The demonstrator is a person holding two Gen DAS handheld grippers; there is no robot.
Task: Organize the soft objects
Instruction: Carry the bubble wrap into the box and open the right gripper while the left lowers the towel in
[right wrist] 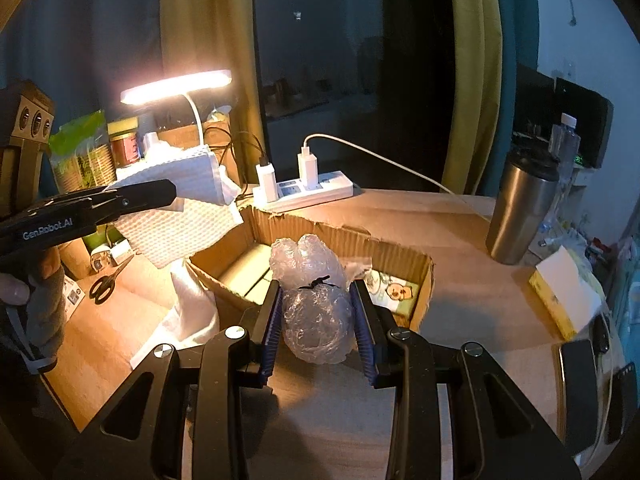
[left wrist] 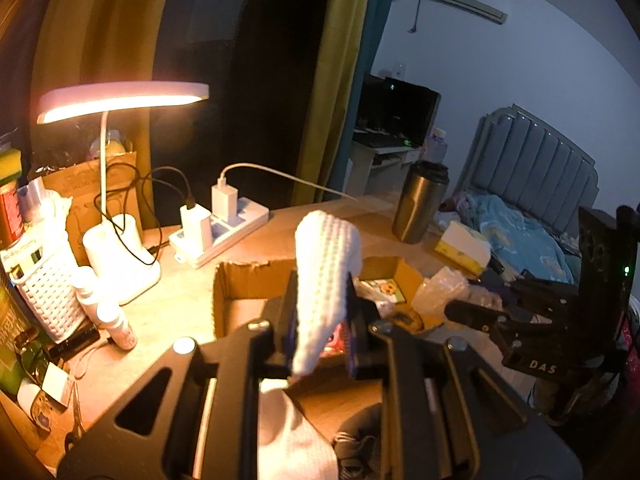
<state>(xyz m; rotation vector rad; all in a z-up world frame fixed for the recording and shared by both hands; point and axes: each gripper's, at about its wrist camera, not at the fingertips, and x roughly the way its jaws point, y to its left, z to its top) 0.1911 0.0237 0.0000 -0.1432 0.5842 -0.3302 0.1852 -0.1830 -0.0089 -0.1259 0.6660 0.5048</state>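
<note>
The left gripper (left wrist: 322, 320) pinched a folded white paper towel (left wrist: 326, 276) and the right gripper (right wrist: 316, 320) clamped a tied bubble-wrap bundle (right wrist: 312, 300), both raised near the open cardboard box (right wrist: 336, 236), seemingly for dropping in.

Ahead of the left gripper (left wrist: 322, 320), the paper towel (left wrist: 326, 280) hides much of the cardboard box (left wrist: 240, 284) floor, while the plastic bag (right wrist: 314, 300) between the right gripper's fingers covers its middle.
</note>
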